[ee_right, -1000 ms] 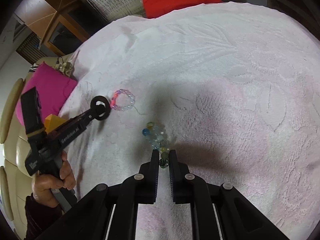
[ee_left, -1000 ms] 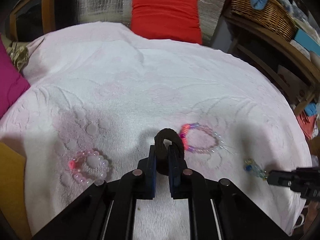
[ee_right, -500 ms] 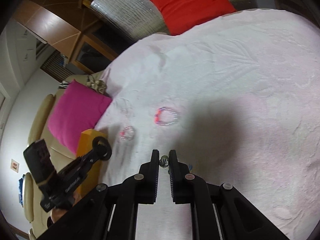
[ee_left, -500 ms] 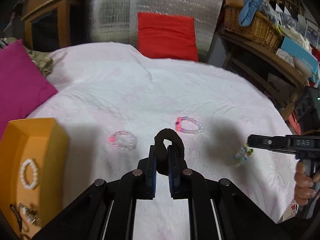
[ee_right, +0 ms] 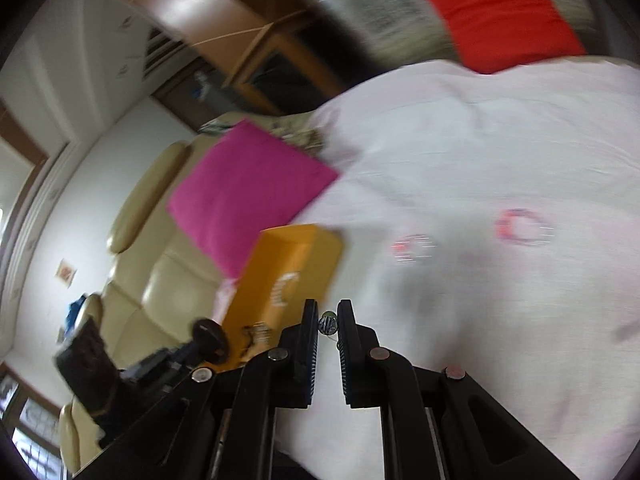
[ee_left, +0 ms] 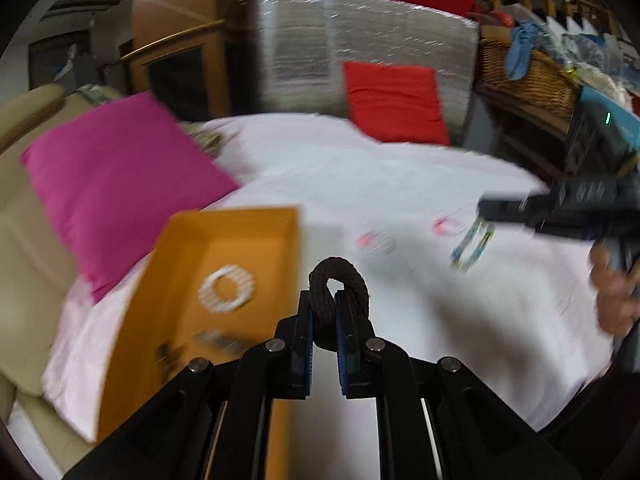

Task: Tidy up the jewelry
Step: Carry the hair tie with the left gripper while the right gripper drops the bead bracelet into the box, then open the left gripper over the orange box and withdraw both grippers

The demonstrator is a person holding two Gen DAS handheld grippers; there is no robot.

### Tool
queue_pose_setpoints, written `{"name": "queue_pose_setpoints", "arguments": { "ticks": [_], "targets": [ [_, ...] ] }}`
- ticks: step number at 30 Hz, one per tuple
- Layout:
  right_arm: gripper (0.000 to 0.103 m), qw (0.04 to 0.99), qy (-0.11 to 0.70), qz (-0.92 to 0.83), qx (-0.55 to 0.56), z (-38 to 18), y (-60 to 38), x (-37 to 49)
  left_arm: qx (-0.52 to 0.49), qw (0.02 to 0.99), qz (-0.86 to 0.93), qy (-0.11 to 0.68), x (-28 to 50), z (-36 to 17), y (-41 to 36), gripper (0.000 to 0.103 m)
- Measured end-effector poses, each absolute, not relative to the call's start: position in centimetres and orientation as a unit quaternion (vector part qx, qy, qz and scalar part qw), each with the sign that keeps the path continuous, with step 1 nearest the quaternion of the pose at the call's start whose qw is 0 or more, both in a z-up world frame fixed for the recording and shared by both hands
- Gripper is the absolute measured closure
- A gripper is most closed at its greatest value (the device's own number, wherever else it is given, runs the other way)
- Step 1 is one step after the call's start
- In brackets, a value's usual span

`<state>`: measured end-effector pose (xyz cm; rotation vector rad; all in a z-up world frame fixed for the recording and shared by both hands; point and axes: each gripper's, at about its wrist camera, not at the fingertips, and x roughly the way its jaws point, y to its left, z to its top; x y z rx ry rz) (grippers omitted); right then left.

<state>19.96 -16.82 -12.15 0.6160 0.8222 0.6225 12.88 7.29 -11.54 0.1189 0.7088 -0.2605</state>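
My left gripper (ee_left: 323, 300) is shut on a black hair tie (ee_left: 340, 280) and holds it in the air just right of an orange box (ee_left: 256, 232). The box holds a white bead bracelet (ee_left: 227, 288) and some dark pieces. My right gripper (ee_right: 328, 312) is shut on a blue-green bead bracelet (ee_right: 329, 323), which hangs from its fingers (ee_left: 471, 246) in the left wrist view. Two pink bead bracelets lie on the white bedspread (ee_right: 480, 152): one (ee_right: 412, 248) nearer the box, one (ee_right: 522, 232) further right. The left gripper with the hair tie (ee_right: 208, 340) shows low left in the right wrist view.
A magenta cushion (ee_left: 116, 184) lies beside the orange box on a cream sofa (ee_right: 152, 280). A red cushion (ee_left: 394, 104) leans on a silver panel at the back. A wicker basket (ee_left: 528, 76) sits on shelves at the right.
Both grippers have lifted and swung left toward the orange box, carrying the hair tie and the blue-green bracelet. The box now fills more of both views.
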Motion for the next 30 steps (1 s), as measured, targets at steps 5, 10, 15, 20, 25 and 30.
{"name": "queue_pose_setpoints", "arguments": {
  "ticks": [5,10,15,20,25,30],
  "targets": [
    [0.092,0.816,0.398,0.330,0.258,-10.2,-9.5,21.1,0.033,0.920,-0.099,0.379,10.5,-13.8,13.8,0.093],
    [0.092,0.802,0.427,0.347,0.235,-10.7,-2.5,23.2,0.014,0.907,-0.101,0.408,9.8,-16.4,16.3,0.093],
    [0.092,0.791,0.465,0.339,0.208,-13.2,2.8,25.0,-0.010,0.892,-0.112,0.439,10.3,-19.0,16.8,0.093],
    [0.092,0.801,0.485,0.301,0.178,-15.1,4.9,26.6,-0.020,0.881,-0.117,0.458,11.1,-20.6,17.0,0.093],
    [0.092,0.809,0.502,0.265,0.149,-16.7,4.9,28.0,-0.025,0.871,-0.111,0.478,12.2,-21.9,17.1,0.093],
    [0.089,0.814,0.508,0.241,0.147,-17.1,4.3,29.0,-0.029,0.867,-0.105,0.486,12.9,-22.6,17.6,0.092]
  ]
}}
